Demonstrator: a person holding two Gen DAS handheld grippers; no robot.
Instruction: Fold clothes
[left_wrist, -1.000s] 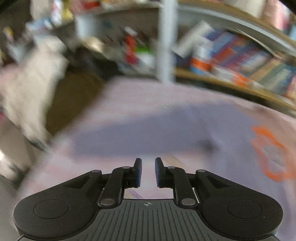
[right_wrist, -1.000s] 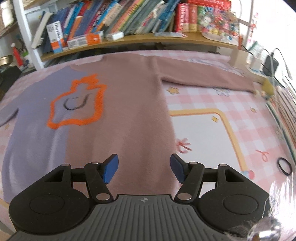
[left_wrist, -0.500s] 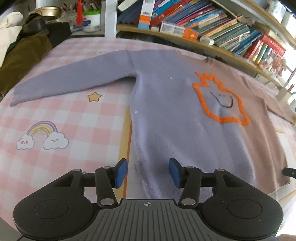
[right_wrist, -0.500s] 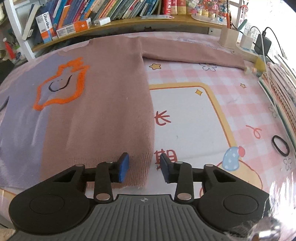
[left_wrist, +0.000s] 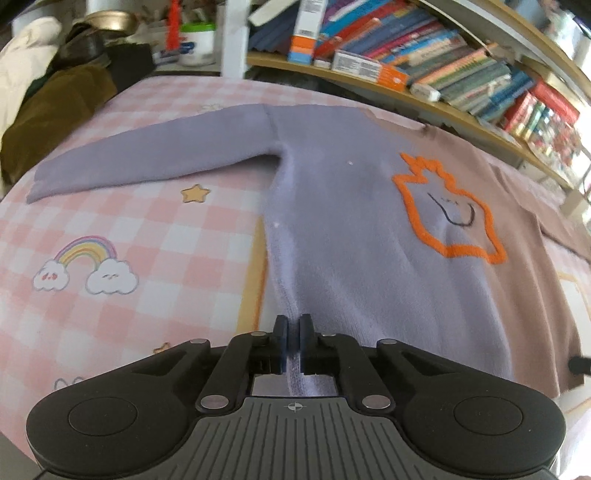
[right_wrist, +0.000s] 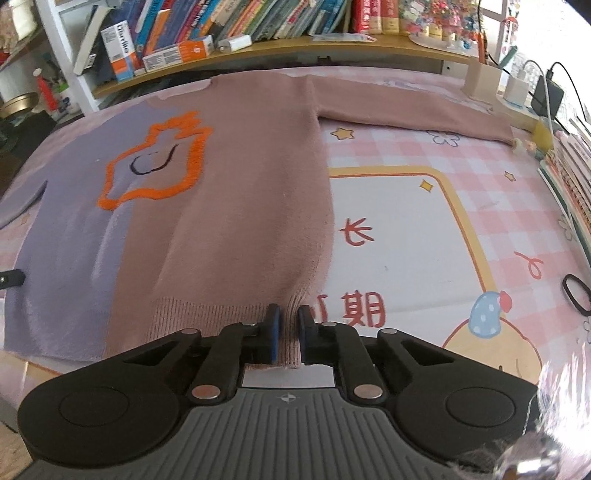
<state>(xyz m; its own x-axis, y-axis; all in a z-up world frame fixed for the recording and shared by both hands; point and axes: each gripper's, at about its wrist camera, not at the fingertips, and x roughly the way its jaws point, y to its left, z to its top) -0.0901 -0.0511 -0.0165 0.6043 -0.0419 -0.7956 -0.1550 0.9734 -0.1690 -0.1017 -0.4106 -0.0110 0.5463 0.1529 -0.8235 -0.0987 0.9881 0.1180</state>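
The sweater (left_wrist: 351, 236) lay flat and unfolded on the checked worktop (left_wrist: 147, 236), sleeves spread. The left claw (left_wrist: 293, 341) had just closed on the lilac hem corner; the right claw (right_wrist: 288, 334) had just closed on the brown hem corner. No fold was yet made.

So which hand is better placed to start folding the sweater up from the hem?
Neither alone: the left gripper pinches the lilac hem corner of the sweater, and the right gripper pinches the pink one.
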